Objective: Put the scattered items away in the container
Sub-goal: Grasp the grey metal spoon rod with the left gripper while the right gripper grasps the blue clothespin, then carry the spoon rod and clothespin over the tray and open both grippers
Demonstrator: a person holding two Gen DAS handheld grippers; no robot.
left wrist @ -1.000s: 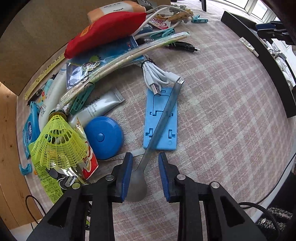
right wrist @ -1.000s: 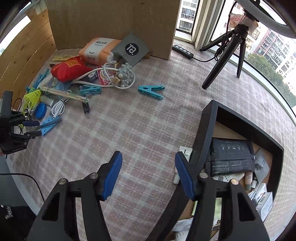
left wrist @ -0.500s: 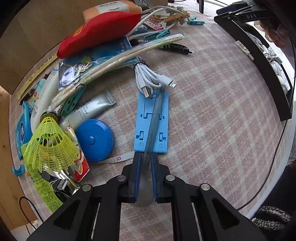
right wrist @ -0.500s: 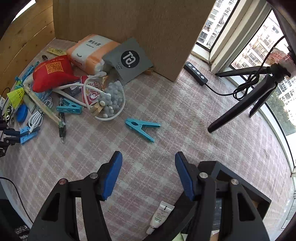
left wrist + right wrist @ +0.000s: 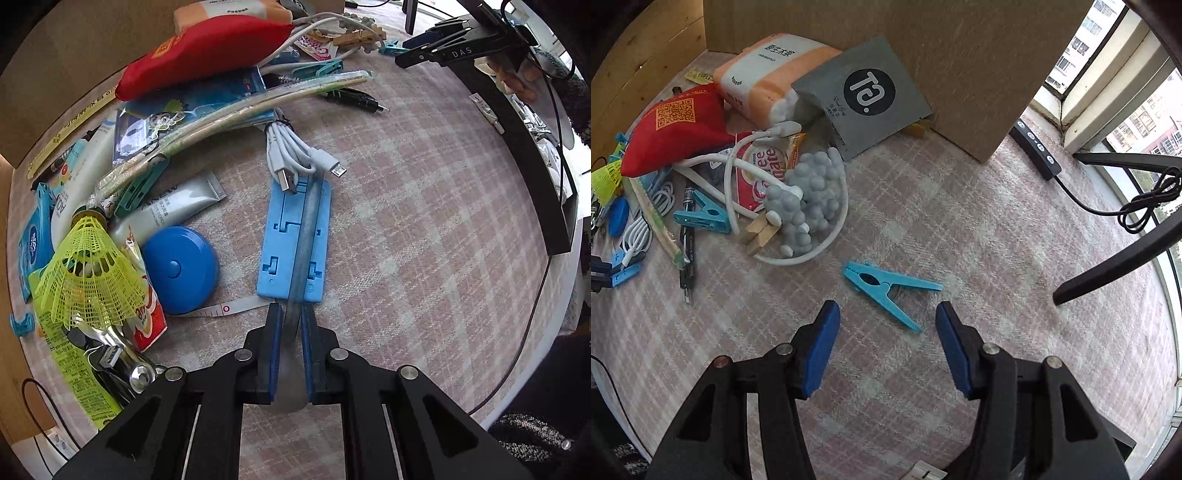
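Covering the whole worktop is a pink checked cloth, with a brown board standing along the top of both views. At the upper right of the left wrist view runs the black container, its dark wall slanting down the frame edge. A heap of clutter fills the upper left of both views: a red pouch, an orange-and-white tissue pack, a grey sachet and a yellow shuttlecock. Near the centre of the left view lies a blue phone stand, with a round blue tape measure just to its left and a bundled white cable at its top edge. The left claw is pinched narrow on a metal spoon, whose handle runs up across the stand. The right claw is fairly wide and closing, with nothing between its pads; a blue clothes peg lies on the cloth just above its tips.
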